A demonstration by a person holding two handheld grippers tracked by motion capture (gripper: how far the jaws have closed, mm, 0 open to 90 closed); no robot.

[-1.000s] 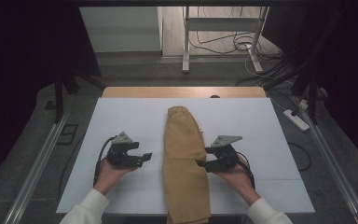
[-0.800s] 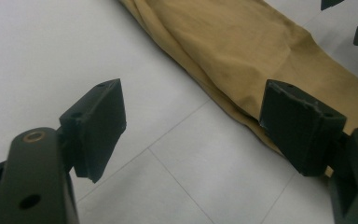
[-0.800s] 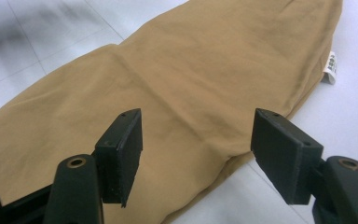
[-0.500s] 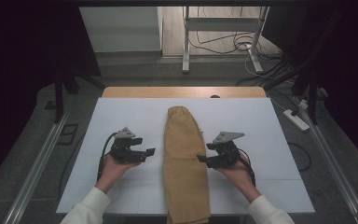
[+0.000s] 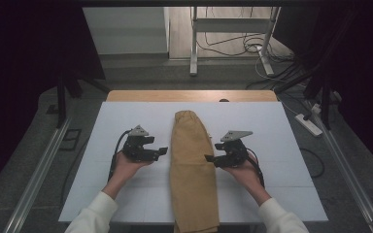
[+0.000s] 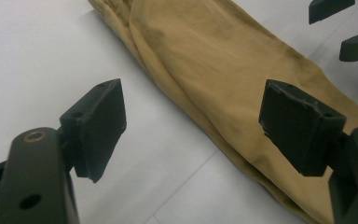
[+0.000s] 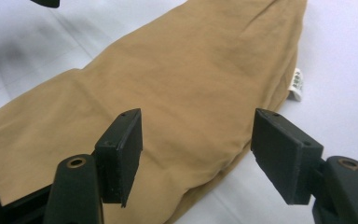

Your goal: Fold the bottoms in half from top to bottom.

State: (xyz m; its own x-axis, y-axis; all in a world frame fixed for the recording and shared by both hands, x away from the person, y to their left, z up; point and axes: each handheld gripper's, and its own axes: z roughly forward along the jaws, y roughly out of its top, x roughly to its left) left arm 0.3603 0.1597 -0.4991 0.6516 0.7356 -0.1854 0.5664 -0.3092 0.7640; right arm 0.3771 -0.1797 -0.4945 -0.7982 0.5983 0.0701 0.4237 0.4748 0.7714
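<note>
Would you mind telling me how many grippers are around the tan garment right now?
2: the left gripper sits beside the tan garment on its left edge, the right gripper at its right edge, both open.

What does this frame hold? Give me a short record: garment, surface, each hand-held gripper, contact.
garment: tan folded trousers, lying lengthwise down the middle, near end hanging over the table edge
label: small white tag at the garment's edge
surface: white table
left hand-held gripper: jaws open, beside the garment's left edge, nothing held
right hand-held gripper: jaws open, at the garment's right edge, nothing held
contact: no pad presses on cloth
</note>
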